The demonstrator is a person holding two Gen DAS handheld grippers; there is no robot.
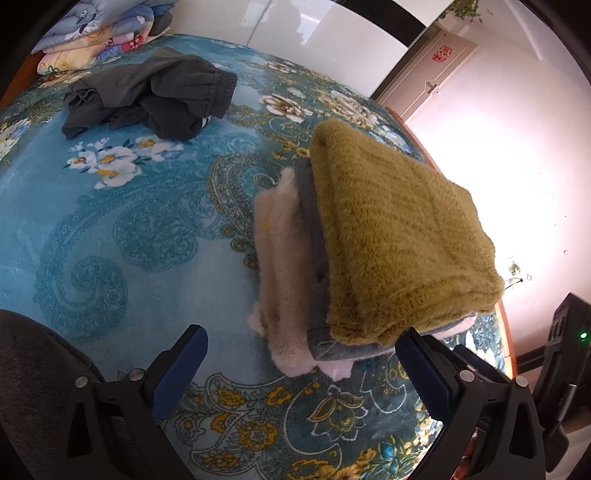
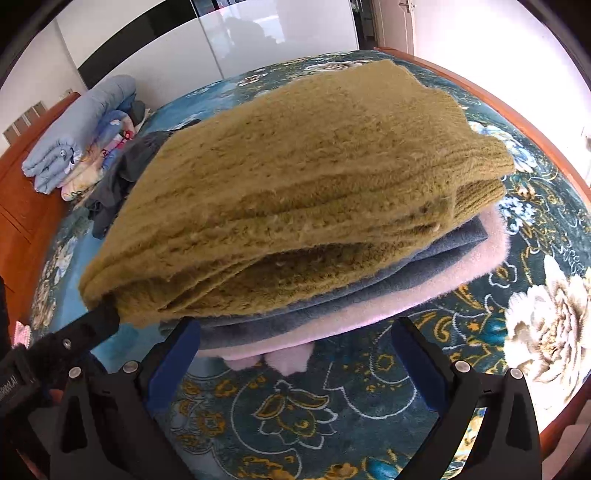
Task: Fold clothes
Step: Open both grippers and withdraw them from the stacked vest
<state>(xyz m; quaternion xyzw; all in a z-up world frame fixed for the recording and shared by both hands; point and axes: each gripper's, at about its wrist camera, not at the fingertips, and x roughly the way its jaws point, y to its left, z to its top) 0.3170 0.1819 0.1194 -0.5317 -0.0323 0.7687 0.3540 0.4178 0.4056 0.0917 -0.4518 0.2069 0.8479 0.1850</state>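
Observation:
A folded olive-green knit sweater (image 1: 395, 236) lies on top of a stack, over a folded grey-blue garment (image 1: 314, 221) and a folded pale pink fuzzy one (image 1: 280, 254). The stack sits on the teal floral bedspread (image 1: 129, 229) near the bed's right edge. My left gripper (image 1: 301, 354) is open and empty, just in front of the stack's near corner. In the right wrist view the sweater (image 2: 295, 177) fills the middle, above the grey-blue (image 2: 424, 258) and pink (image 2: 443, 280) layers. My right gripper (image 2: 295, 347) is open and empty at the stack's near edge. A crumpled dark grey garment (image 1: 155, 96) lies unfolded farther back.
Folded quilts (image 1: 96, 33) are piled at the head of the bed, also in the right wrist view (image 2: 74, 147). White wardrobe doors (image 1: 325, 33) stand behind. The wooden bed edge (image 2: 517, 122) runs along the right. The left gripper's black body (image 2: 55, 350) shows at the lower left.

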